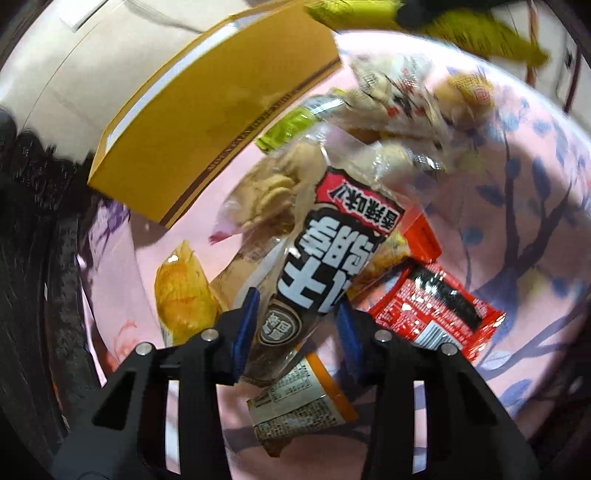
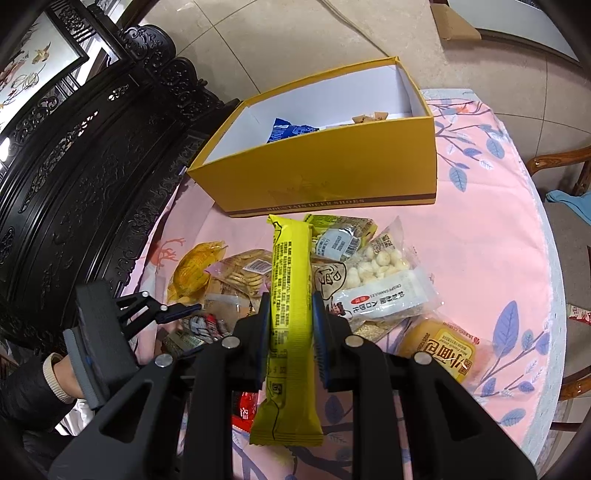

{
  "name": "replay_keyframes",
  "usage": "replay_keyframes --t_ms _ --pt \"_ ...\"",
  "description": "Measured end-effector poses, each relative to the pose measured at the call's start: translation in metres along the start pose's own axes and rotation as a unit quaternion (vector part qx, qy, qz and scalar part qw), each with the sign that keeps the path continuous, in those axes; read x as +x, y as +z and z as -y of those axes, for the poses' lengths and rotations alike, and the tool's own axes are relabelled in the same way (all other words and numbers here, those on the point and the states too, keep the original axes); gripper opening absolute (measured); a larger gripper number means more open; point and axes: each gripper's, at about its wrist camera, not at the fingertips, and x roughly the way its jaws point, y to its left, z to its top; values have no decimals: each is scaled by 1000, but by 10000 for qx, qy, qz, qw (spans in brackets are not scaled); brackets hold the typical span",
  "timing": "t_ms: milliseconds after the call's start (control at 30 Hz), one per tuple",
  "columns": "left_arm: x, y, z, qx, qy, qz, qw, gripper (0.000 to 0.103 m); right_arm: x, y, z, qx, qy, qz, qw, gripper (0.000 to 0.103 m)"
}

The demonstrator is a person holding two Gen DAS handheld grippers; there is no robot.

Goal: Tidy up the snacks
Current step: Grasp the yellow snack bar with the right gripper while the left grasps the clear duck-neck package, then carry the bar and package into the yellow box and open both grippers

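My right gripper is shut on a long yellow snack bar, held above the snack pile; the bar also shows at the top of the left wrist view. My left gripper is closed around a clear packet with a black, white and red label, low over the pile. It also shows at the lower left of the right wrist view. A yellow shoe box stands open behind the pile, with a blue packet inside. The box shows in the left wrist view.
Loose snacks lie on the pink flowered tablecloth: a white puffed-ball bag, a bun packet, a cracker bag, a red packet, an orange-edged packet. A dark carved cabinet stands left; a wooden chair right.
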Motion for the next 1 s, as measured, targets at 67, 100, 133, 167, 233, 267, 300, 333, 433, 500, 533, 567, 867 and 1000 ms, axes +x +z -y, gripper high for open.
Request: replay_keyframes --t_ms 67,100,133,167,233,267,300,333,433,500,533,567,867,1000 --pt "-5 0 -9 -320 -127 41 9994 40 0 0 1 17 5 13 10000 21" --pt "-7 -3 -12 -456 -169 51 9988 40 -1 0 1 16 6 20 10000 21" --pt "-9 -4 -16 -580 -210 60 9981 40 -1 0 1 10 7 21 10000 21" --pt "-11 -5 -19 -698 -251 74 9972 39 -2 0 1 11 9 31 10000 21" --pt "-15 -6 -25 -878 -328 106 9955 38 -3 0 0 14 17 40 10000 21" --pt "-18 -7 -27 -963 -375 124 9946 38 -3 0 0 12 19 45 10000 21" --pt "-21 -7 -29 -1035 -408 141 9937 38 -4 0 1 17 22 53 10000 21" --pt "-25 -7 -25 -1075 -428 157 9932 36 -4 1 1 19 29 55 10000 21" --pt "-31 -5 -26 -1214 -517 218 9910 34 -4 2 -1 4 40 63 10000 21" --pt "-32 -4 -30 -1330 -593 257 9890 33 -4 2 -1 4 49 62 10000 21" --pt "-33 -3 -31 -1389 -618 276 9880 32 -4 3 -1 1 54 58 10000 22" --pt "-34 -2 -33 -1470 -660 305 9865 32 -4 3 -1 -1 55 58 10000 21" --pt "-56 11 -58 -2021 -941 699 9723 31 -10 9 -2 28 83 127 9999 22" --pt "-72 23 -68 -2093 -928 908 9692 31 -14 14 -3 34 114 179 9998 22"
